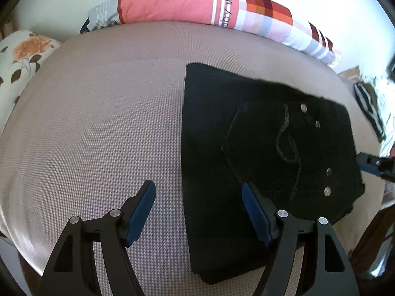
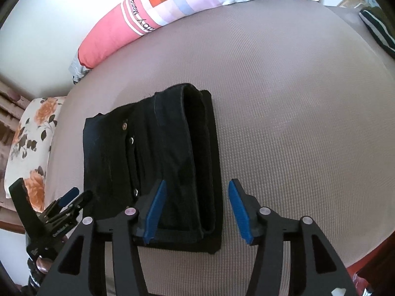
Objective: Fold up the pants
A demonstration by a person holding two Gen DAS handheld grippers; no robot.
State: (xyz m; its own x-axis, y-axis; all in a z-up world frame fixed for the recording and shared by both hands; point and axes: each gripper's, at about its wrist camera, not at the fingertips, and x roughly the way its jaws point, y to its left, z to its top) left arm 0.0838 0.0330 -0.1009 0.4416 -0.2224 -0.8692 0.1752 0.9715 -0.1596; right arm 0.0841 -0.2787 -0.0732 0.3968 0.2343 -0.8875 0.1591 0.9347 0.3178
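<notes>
Black pants (image 1: 266, 153) lie folded into a compact rectangle on the bed, back pocket with stitched swirl and metal rivets facing up. They also show in the right wrist view (image 2: 153, 153), the folded layers stacked along their right side. My left gripper (image 1: 198, 197) is open and empty, hovering over the pants' left edge. My right gripper (image 2: 196, 194) is open and empty, over the near right edge of the folded pants. The right gripper's tip (image 1: 370, 164) shows at the pants' right edge; the left gripper (image 2: 66, 204) shows at the pants' lower left.
The bed (image 1: 98, 123) has a beige woven cover. A long pink and checked bolster (image 1: 197, 5) lies along the far wall. A floral pillow (image 1: 22, 56) sits at the left. Striped clothing (image 1: 370, 106) lies at the right edge.
</notes>
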